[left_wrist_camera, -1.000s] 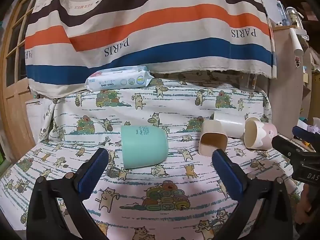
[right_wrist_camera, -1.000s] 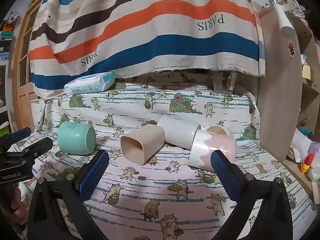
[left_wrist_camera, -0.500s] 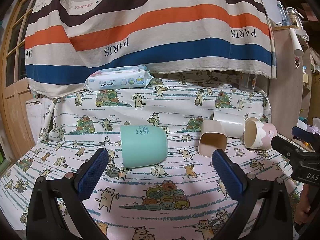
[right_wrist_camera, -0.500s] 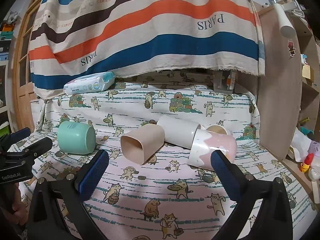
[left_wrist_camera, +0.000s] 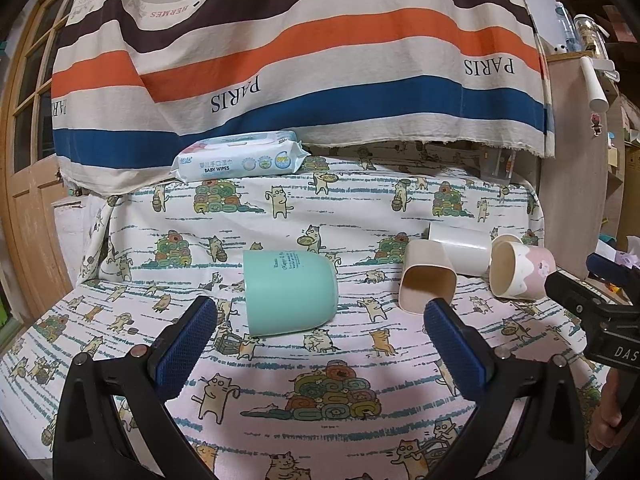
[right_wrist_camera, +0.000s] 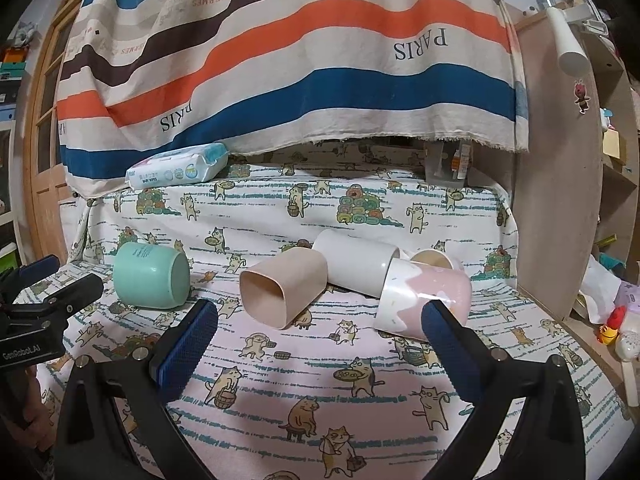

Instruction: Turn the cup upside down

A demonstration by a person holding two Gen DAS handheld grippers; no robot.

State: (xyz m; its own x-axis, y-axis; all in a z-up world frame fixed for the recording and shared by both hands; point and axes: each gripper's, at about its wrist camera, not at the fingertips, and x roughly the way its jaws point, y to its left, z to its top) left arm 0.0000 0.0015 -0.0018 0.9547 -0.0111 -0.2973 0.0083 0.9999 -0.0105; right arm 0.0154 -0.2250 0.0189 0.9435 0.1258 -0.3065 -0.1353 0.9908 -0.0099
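Note:
Several cups lie on their sides on the cat-print cloth. A mint green cup (left_wrist_camera: 289, 292) lies at the left; it also shows in the right wrist view (right_wrist_camera: 151, 276). A beige square cup (right_wrist_camera: 285, 287), a white cup (right_wrist_camera: 354, 266) and a pink-and-white cup (right_wrist_camera: 422, 298) lie together at the right; another cup's rim (right_wrist_camera: 430, 260) shows behind them. My left gripper (left_wrist_camera: 318, 342) is open and empty, just short of the green cup. My right gripper (right_wrist_camera: 320, 338) is open and empty, in front of the beige and pink cups.
A pack of baby wipes (left_wrist_camera: 240, 160) lies at the back left under a hanging striped cloth (left_wrist_camera: 304, 52). A wooden cabinet side (right_wrist_camera: 560, 200) stands at the right, a wooden door (left_wrist_camera: 28, 200) at the left. Toys and clutter (right_wrist_camera: 616, 320) lie beyond the right edge.
Both grippers have shifted only slightly. The cups have not moved.

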